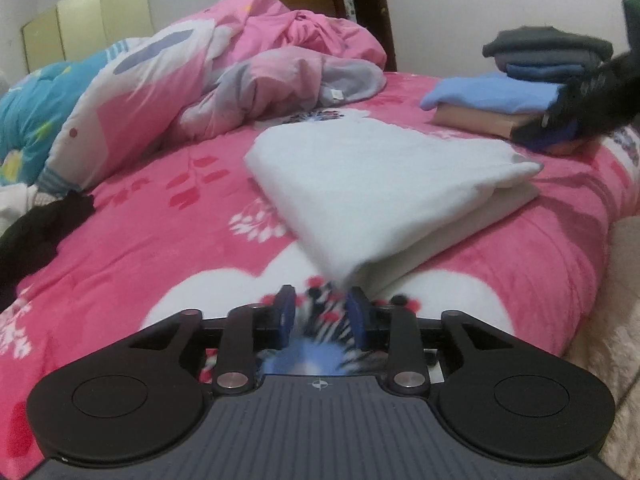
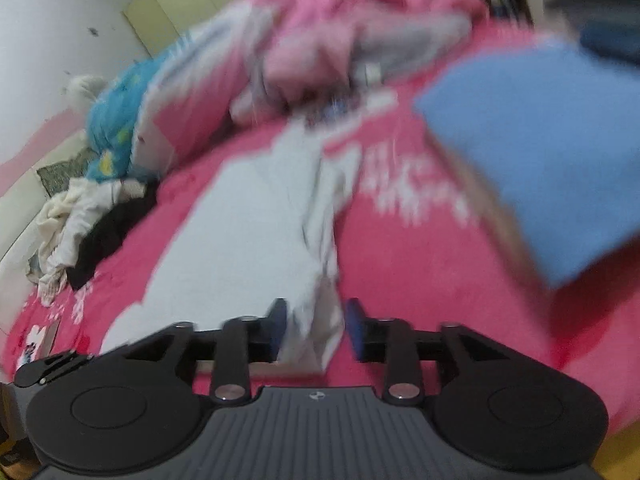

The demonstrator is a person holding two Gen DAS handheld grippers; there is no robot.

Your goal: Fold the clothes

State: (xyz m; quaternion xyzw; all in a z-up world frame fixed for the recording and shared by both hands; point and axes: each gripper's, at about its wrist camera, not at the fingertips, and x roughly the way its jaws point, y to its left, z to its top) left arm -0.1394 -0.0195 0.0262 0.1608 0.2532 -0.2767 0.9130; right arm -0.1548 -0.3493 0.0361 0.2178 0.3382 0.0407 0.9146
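My left gripper is parted and empty just below the folded white garment at centre frame. My right gripper, half-open, straddles its corner; blur hides any grip. A loose hold could undo the fold.

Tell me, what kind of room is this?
Most likely a bedroom. A big bed with a pink flowered blanket fills the view, a crumpled pink duvet lies on it, and a wardrobe stands against the back wall. Folded clothes are stacked on the bed.
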